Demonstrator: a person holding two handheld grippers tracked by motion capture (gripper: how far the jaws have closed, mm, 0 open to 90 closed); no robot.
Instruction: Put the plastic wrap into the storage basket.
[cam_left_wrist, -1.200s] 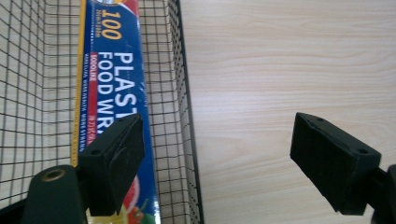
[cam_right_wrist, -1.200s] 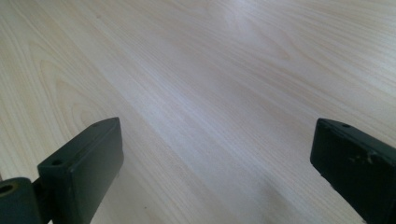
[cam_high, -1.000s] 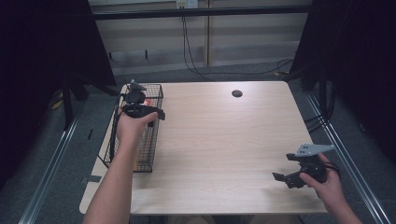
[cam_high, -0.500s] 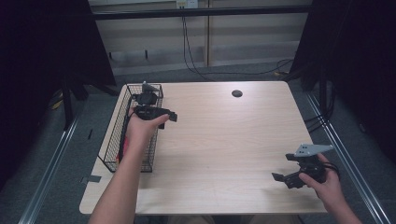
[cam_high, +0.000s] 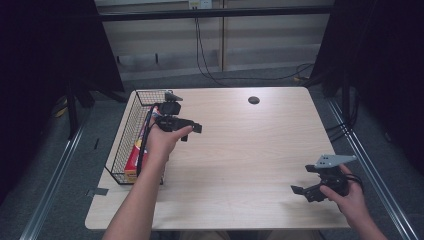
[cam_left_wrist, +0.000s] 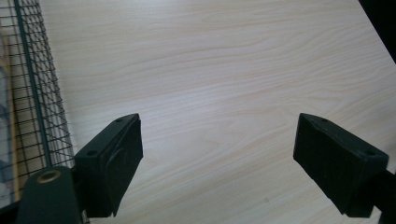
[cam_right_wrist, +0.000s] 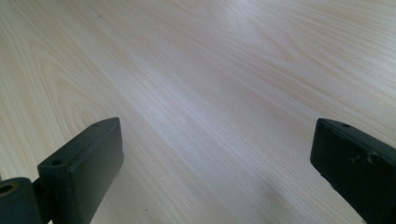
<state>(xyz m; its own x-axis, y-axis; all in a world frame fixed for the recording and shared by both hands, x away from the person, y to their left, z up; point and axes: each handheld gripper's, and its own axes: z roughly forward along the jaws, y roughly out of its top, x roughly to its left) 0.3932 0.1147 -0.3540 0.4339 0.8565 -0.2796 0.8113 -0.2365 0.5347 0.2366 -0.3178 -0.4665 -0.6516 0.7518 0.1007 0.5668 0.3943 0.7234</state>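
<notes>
The desk (cam_high: 240, 150) looks like pale wood or wood-look laminate, smooth, with fine grain lines and a soft sheen where light falls. At its left edge, the basket (cam_high: 131, 127) is thin dark wire in a fine mesh, with a heavier wire rim. Inside it a package (cam_high: 133, 159) shows glossy red and yellow printed faces. The left tongs (cam_left_wrist: 215, 154) and right tongs (cam_right_wrist: 215, 172) have matt black blocks that look like plastic, slightly scuffed on the right one. A plate (cam_high: 334, 161) atop the right tongs is flat, matt grey.
</notes>
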